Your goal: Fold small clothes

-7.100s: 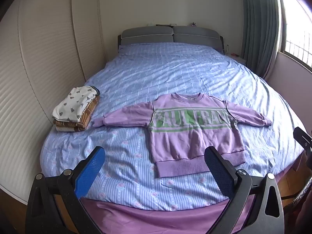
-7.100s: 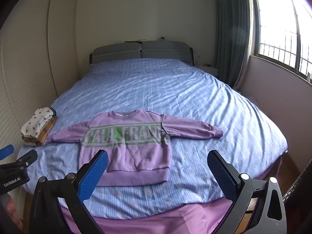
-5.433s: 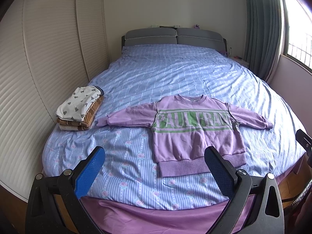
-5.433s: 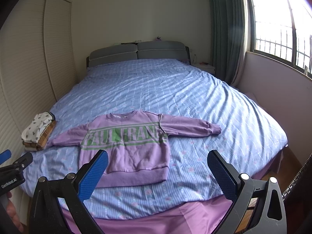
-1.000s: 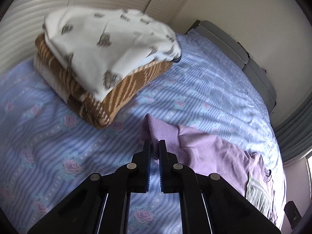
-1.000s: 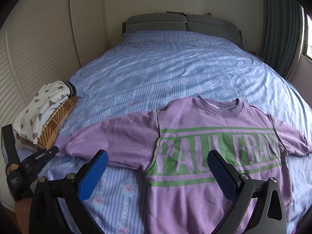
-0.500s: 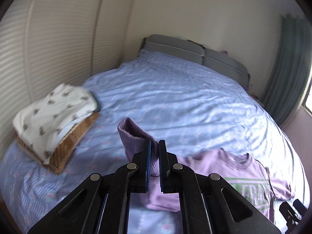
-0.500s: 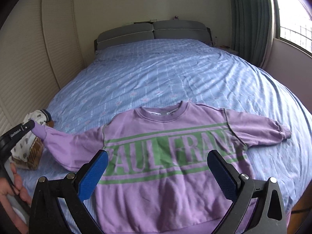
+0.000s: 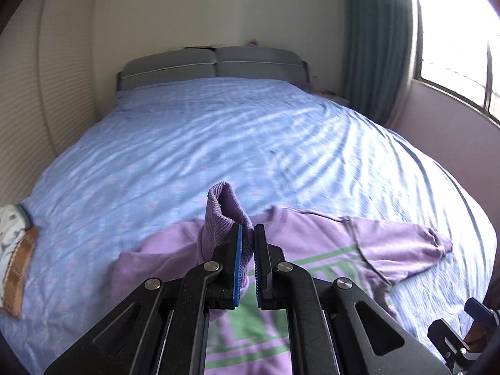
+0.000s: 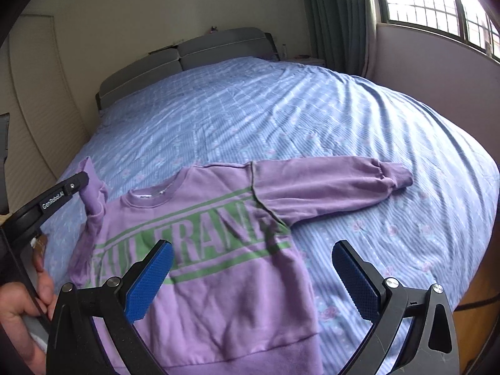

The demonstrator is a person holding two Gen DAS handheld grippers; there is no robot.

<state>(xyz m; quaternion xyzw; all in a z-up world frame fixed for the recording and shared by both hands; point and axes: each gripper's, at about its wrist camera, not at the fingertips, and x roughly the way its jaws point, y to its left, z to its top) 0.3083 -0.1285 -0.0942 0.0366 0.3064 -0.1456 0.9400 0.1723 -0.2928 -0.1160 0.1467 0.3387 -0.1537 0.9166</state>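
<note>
A purple sweatshirt (image 10: 225, 212) with green lettering lies face up on the blue bedspread (image 10: 281, 109). My left gripper (image 9: 247, 230) is shut on the ribbed cuff (image 9: 222, 209) of its left sleeve, which is held up in the air above the shirt's left shoulder. In the right wrist view the left gripper (image 10: 85, 184) shows at the left edge with the sleeve (image 10: 92, 218) hanging from it. The other sleeve (image 10: 328, 184) lies stretched out flat to the right. My right gripper (image 10: 251, 250) stands open above the shirt's lower body with nothing between its fingers.
A pile of folded clothes (image 9: 12, 250) sits at the bed's left edge by the ribbed wardrobe doors (image 9: 22, 109). The grey headboard (image 10: 187, 50) is at the far end. A curtain and window (image 10: 437, 0) are on the right. A hand (image 10: 18, 300) holds the left gripper.
The left gripper has carried the sleeve cuff up off the bed and rightward, from beside the folded pile to above the shirt. The right gripper has swung right, still open.
</note>
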